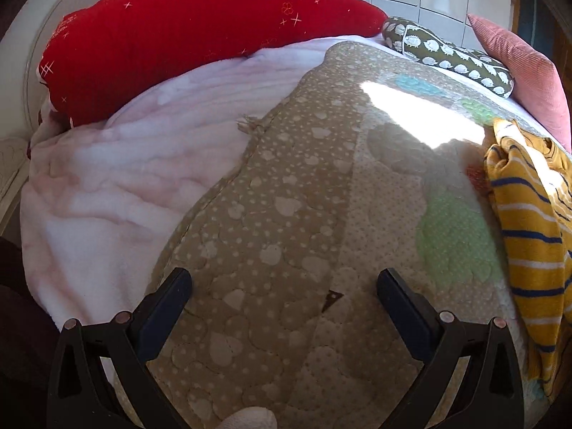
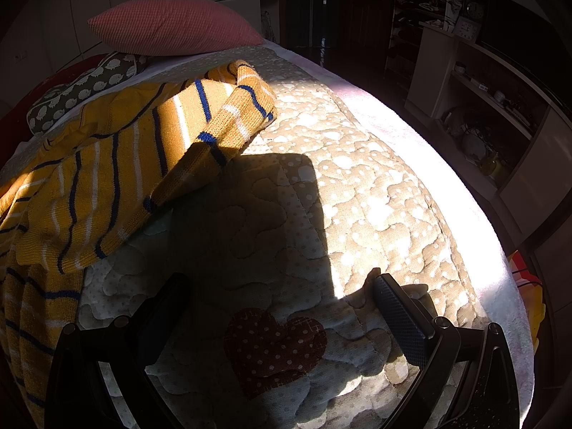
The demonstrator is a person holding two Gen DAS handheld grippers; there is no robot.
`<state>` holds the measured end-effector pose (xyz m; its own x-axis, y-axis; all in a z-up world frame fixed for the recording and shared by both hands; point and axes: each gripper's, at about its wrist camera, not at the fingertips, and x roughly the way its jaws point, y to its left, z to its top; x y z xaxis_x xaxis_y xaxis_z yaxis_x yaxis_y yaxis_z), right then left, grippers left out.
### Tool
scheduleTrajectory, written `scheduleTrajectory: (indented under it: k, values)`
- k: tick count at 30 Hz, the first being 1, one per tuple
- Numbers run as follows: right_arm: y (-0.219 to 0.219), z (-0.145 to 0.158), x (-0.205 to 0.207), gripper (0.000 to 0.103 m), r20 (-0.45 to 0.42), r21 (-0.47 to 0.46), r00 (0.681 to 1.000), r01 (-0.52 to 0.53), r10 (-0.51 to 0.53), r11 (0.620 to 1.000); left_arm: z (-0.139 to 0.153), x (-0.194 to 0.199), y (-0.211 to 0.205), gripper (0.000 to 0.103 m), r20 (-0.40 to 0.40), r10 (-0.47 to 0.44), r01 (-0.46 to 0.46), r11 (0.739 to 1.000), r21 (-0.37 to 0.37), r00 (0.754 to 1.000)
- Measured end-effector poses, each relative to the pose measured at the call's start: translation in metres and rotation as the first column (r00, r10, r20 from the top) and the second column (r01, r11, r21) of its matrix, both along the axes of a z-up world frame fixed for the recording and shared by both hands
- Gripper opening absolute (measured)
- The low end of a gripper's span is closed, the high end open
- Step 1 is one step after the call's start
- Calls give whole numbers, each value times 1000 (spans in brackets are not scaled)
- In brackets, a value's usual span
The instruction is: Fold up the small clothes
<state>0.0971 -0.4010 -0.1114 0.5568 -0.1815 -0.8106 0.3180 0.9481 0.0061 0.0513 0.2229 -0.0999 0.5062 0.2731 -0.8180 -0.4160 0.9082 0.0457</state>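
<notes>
A small yellow knit sweater [image 2: 107, 175] with blue and white stripes lies crumpled on a beige quilted blanket [image 2: 375, 193], one sleeve stretched toward the far end. In the left wrist view the sweater [image 1: 529, 221] lies at the far right edge. My left gripper [image 1: 284, 286] is open and empty above the quilt [image 1: 279, 221], well left of the sweater. My right gripper [image 2: 279, 293] is open and empty over the quilt, just right of the sweater's lower hem.
A red pillow [image 1: 186, 39], a pink fleece blanket [image 1: 118, 186], a green patterned cushion [image 1: 454, 57] and a pink cushion [image 2: 171, 32] lie around the quilt. Shelves [image 2: 489, 107] stand right of the bed. A red heart patch [image 2: 271, 350] marks the quilt.
</notes>
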Motion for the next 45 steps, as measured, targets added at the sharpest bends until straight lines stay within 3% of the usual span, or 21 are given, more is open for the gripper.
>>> scheduleTrajectory:
  k: [2, 7, 12, 37, 41, 45]
  values:
    - [0, 0, 0, 103, 0, 0, 1000, 0, 0, 1000, -7, -3, 2, 103, 14, 2, -2, 1000, -20, 1000]
    - [0, 0, 0, 103, 0, 0, 1000, 0, 0, 1000, -10, -5, -9, 103, 43, 10, -13, 998, 64, 999]
    - [0, 0, 0, 103, 0, 0, 1000, 0, 0, 1000, -12, -8, -3, 103, 79, 3, -5, 1000, 25, 997]
    - [0, 0, 0, 103, 0, 0, 1000, 0, 0, 1000, -13, -8, -5, 103, 83, -3, 0, 999, 33, 997]
    - [0, 0, 0, 103, 0, 0, 1000, 0, 0, 1000, 0, -15, 0, 103, 78, -45, 47, 999, -15, 996]
    - [0, 0, 0, 103, 0, 0, 1000, 0, 0, 1000, 32, -42, -4, 103, 133, -31, 29, 999, 23, 991]
